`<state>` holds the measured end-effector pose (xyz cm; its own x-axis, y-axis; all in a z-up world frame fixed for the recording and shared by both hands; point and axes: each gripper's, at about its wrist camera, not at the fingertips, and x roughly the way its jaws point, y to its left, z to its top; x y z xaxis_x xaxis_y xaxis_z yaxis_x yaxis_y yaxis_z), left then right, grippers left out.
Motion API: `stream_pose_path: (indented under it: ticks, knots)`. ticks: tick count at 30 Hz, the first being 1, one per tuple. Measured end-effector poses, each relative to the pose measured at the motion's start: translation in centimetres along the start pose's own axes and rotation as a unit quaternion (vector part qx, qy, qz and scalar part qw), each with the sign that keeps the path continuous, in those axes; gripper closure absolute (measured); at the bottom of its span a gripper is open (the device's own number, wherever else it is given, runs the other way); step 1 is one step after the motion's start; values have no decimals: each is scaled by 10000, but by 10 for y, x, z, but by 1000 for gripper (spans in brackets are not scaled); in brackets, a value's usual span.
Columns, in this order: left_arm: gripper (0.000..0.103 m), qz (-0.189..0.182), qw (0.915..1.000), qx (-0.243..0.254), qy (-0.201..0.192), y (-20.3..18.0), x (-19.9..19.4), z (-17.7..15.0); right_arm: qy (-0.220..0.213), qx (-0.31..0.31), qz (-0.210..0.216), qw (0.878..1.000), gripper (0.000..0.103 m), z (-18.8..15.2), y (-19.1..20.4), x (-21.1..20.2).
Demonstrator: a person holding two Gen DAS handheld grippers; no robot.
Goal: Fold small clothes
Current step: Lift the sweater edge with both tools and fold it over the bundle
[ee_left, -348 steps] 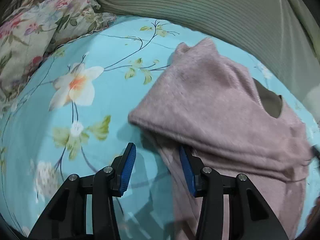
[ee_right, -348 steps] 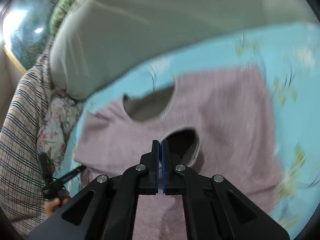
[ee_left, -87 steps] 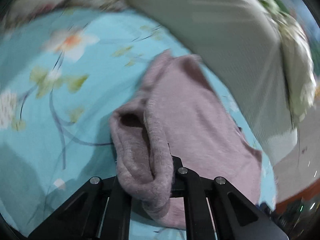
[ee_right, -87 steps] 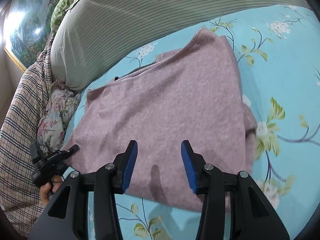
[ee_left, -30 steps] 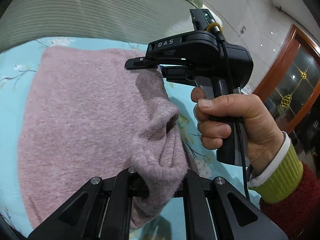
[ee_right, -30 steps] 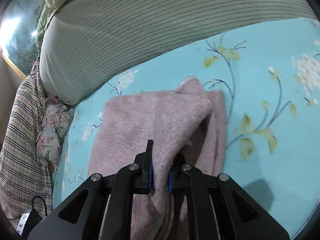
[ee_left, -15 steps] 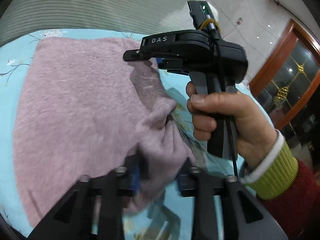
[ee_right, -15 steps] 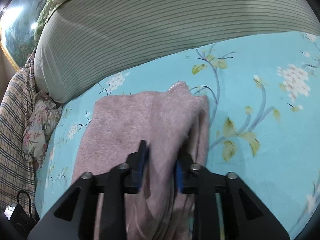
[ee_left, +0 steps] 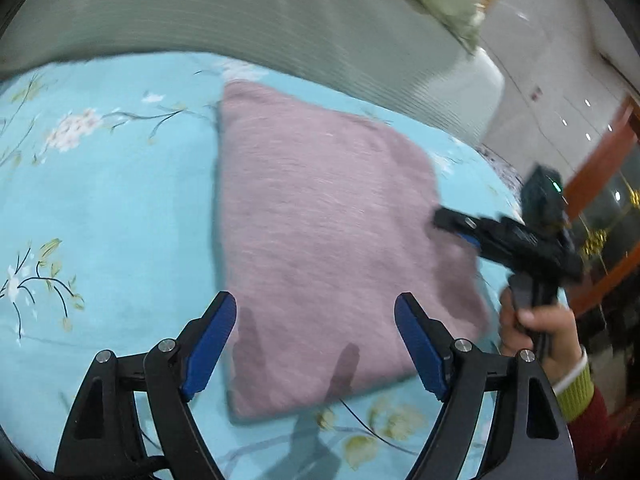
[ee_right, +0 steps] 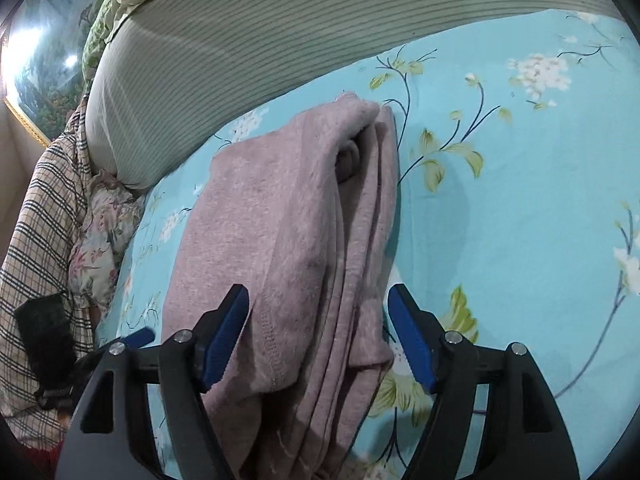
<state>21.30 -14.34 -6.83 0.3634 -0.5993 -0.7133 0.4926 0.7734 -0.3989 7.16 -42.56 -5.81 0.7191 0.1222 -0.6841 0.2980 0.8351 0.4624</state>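
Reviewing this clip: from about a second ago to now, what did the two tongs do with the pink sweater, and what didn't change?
Both tongs let go. The left tongs and right tongs, each shut on a bunched fold of the pink sweater a second ago, now stand open and hold nothing. The sweater lies as a folded rectangle, its stacked edges seen from the right wrist. Unchanged: it stays on the blue floral sheet beside the striped bolster.

bedroom, floral bedsheet (ee_right: 500,208), striped pillow (ee_right: 280,28)
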Motion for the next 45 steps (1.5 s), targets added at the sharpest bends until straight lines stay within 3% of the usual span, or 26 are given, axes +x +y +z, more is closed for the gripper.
stream_pose_path:
  ticks: [3, 9, 10, 11, 12, 14, 16, 17, 23, 28, 33, 40, 45]
  knots:
    - [21, 45, 9998, -185, 55, 13, 14, 7, 101, 104, 85, 9999, 30, 5, -4, 10]
    - [20, -477, 9940, -860, 482, 46, 67, 19, 277, 405, 380, 9981, 30, 13, -13, 33]
    - [19, -554, 9930, -925, 487, 47, 72, 20, 293, 406, 423, 9978, 33, 13, -12, 36]
    - [19, -625, 9922, -964, 480, 47, 74, 21, 352, 422, 431, 9976, 48, 13, -10, 39]
    - [21, -705, 9918, -959, 470, 46, 76, 24, 399, 455, 376, 9975, 54, 13, -9, 41]
    - [39, -715, 9920, -926, 469, 44, 83, 28, 372, 484, 418, 9973, 67, 14, -6, 38]
    - [56, -647, 9937, -811, 417, 41, 81, 28, 318, 465, 457, 9974, 71, 13, 1, 31]
    - [59, -646, 9943, -775, 350, 39, 75, 27, 282, 434, 506, 9974, 72, 12, 7, 27]
    - [64, -672, 9957, -627, -127, 37, 3, 6, 376, -52, 923, 9950, 73, -10, 74, 19]
    - [64, -223, 9969, -570, -494, 57, -79, -38, 638, -420, 1444, 9866, 73, -42, 128, 39]
    - [64, 88, 9920, -1039, -707, 94, -130, -78, 957, -709, 1643, 9792, 73, -67, 167, 70]
    - [60, 343, 9877, -1413, -576, 132, -129, -111, 1158, -633, 1330, 9823, 71, -78, 167, 96]
    - [42, 504, 9859, -1569, -288, 140, -113, -118, 1215, -518, 992, 9863, 53, -83, 160, 97]
